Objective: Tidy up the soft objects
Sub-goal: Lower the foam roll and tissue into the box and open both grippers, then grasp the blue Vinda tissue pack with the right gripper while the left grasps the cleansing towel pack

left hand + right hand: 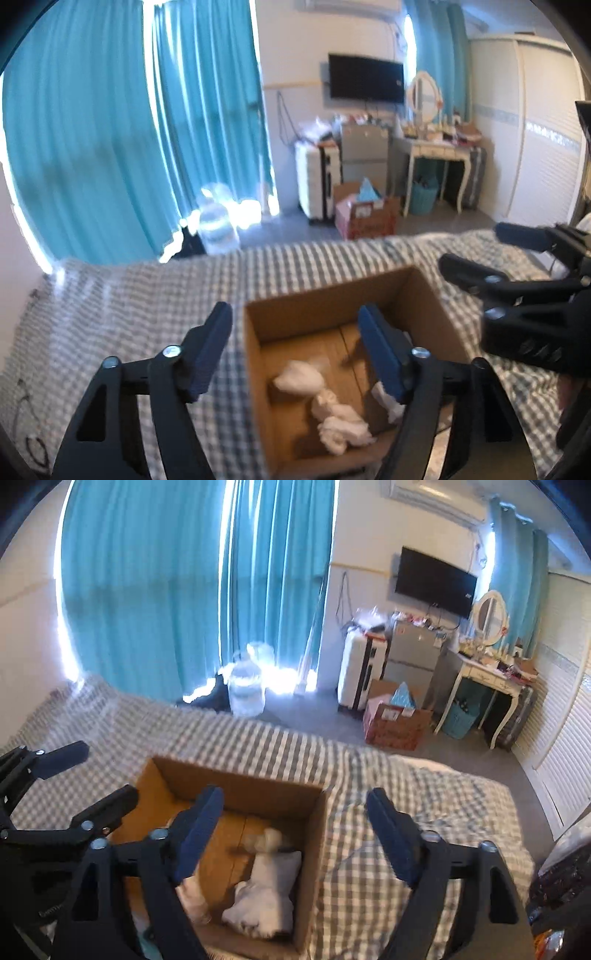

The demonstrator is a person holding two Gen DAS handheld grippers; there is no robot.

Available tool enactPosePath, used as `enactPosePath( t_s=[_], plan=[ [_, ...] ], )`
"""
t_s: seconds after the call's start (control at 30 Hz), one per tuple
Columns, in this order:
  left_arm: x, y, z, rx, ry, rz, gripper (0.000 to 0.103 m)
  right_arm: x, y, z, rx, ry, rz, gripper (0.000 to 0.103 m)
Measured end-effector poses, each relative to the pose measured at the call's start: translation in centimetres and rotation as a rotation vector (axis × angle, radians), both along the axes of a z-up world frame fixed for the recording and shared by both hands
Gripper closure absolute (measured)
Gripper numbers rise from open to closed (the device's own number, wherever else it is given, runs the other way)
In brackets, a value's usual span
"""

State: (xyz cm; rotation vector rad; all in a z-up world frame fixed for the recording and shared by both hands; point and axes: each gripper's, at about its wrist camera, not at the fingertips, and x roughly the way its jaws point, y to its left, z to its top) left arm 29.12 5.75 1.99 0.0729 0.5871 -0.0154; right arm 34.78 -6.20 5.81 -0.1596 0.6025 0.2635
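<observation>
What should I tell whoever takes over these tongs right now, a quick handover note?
Left tongs: open, empty, over the cardboard box.
Right tongs: open, empty, at the box's right wall.
Box sits on the checked bedspread.
Done: white soft items lie inside the box.
Left: no other soft items show on the visible part of the bed; check outside these views.

One cardboard box (334, 306) holds three white cloth bundles (301, 378); two claws, each with two fingers.
</observation>
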Motion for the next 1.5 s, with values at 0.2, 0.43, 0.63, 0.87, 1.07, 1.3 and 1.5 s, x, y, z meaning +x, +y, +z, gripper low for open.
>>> enactPosePath(
  t_s=[0.2, 0.43, 0.63, 0.87, 1.07, 1.3, 1.5],
  plan=[
    [-7.1, 1.2, 5.0, -0.014, -0.044, -0.007, 0.017, -7.3, -2.5, 7.5, 0.023, -0.059, -0.008, 0.000],
    [-15.1, 2.0, 8.0, -0.033, -0.096, -0.015, 0.010, -16.4, -3.6, 11.0, -0.050, -0.110, 0.066, 0.000],
    [-18.3, 1.0, 4.4, -0.056, -0.060, -0.026, 0.009, -19.7, -4.8, 6.4, -0.058, -0.029, 0.131, 0.000],
    [-18.3, -0.3, -5.7, -0.083, 0.075, -0.015, 0.009, -18.0, -6.8, -6.3, -0.147, 0.174, 0.170, 0.000],
    [-15.9, -2.1, -12.2, -0.088, 0.200, -0.003, 0.009, -15.4, -7.7, -15.1, -0.228, 0.337, 0.199, 0.000],
    [-13.9, -2.6, -16.0, -0.084, 0.263, -0.023, 0.009, -12.3, -6.4, -20.9, -0.292, 0.441, 0.280, 0.007],
    [-11.7, -1.8, -19.8, -0.098, 0.351, 0.020, 0.008, -10.9, -5.8, -23.1, -0.312, 0.518, 0.291, 0.022]
  ],
)
